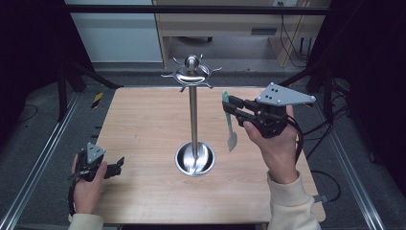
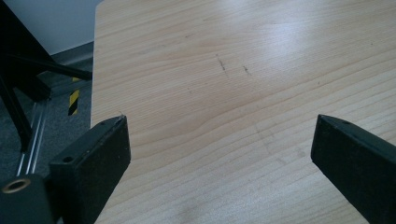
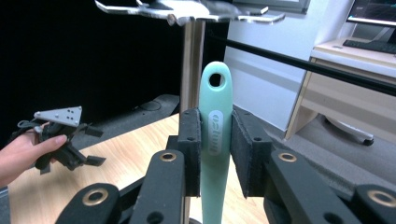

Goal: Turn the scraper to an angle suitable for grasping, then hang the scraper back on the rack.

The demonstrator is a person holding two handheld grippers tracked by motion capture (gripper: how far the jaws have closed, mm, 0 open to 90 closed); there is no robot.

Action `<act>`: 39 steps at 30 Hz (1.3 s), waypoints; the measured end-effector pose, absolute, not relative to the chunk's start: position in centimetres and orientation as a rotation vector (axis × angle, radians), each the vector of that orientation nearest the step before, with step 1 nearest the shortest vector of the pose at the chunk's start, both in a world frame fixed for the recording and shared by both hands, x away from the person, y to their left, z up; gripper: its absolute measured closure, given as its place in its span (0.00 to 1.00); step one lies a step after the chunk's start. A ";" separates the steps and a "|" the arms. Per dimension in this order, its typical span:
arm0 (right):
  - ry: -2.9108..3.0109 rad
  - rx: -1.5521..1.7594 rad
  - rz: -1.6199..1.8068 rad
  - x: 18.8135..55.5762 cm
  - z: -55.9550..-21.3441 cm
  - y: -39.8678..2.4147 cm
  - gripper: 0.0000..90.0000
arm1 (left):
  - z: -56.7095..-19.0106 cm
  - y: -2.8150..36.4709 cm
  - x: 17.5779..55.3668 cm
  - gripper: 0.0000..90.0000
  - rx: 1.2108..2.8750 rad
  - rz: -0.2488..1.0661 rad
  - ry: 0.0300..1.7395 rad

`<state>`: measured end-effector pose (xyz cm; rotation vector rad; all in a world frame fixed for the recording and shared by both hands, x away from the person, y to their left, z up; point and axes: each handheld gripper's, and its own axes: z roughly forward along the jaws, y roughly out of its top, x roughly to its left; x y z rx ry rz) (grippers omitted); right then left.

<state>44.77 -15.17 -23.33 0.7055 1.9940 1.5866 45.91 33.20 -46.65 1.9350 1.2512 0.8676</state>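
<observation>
Mint spatula [image 3: 215, 140] clamped upright in right gripper [image 3: 215, 154], its hanging hole visible close-up; left gripper [image 2: 219, 154] gapes empty.

- A light wooden desk [image 1: 143, 124] carries the things.
- A steel utensil stand [image 1: 193, 115] sits on its round base near the desk's middle.

A light wooden table [image 1: 143, 143] is set on grey carpet [image 1: 38, 143], flanked by metal rails [image 1: 43, 158]. Behind it, a pale desk [image 1: 230, 24] and dangling cables [image 1: 292, 38] are seen against a white wall [image 1: 115, 33].
</observation>
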 end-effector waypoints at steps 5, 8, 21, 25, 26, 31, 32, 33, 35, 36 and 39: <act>1.992 0.689 1.593 44.6 -23.0 -14.8 0.83 | -46.7 33.1 46.0 0.05 1.944 0.865 1.248; 1.989 0.690 1.594 44.5 -22.9 -14.7 0.83 | -46.7 33.1 46.0 0.05 1.947 0.867 1.245; 1.959 0.649 1.598 42.5 -21.1 -14.4 0.83 | -46.7 33.1 45.9 0.05 1.948 0.874 1.251; 1.955 0.658 1.595 42.3 -21.0 -14.5 0.83 | -46.7 33.1 45.8 0.05 1.949 0.873 1.255; 1.959 0.659 1.593 42.3 -21.0 -14.5 0.83 | -46.7 33.1 45.7 0.05 1.949 0.875 1.255; 1.965 0.674 1.588 42.4 -21.1 -14.3 0.83 | -46.6 33.2 45.7 0.05 1.943 0.877 1.250; 1.967 0.676 1.586 42.4 -21.1 -14.2 0.83 | -46.6 33.2 45.7 0.05 1.943 0.874 1.252; 1.969 0.676 1.586 42.4 -21.0 -14.1 0.83 | -46.6 33.2 45.7 0.05 1.943 0.874 1.253; 1.963 0.678 1.601 42.4 -20.9 -13.9 0.83 | -46.7 33.2 45.7 0.05 1.945 0.869 1.252; 1.961 0.677 1.607 42.5 -20.8 -13.9 0.83 | -46.7 33.2 45.7 0.05 1.947 0.869 1.251; 1.963 0.683 1.592 42.5 -20.7 -13.7 0.83 | -46.6 33.1 45.7 0.05 1.948 0.868 1.249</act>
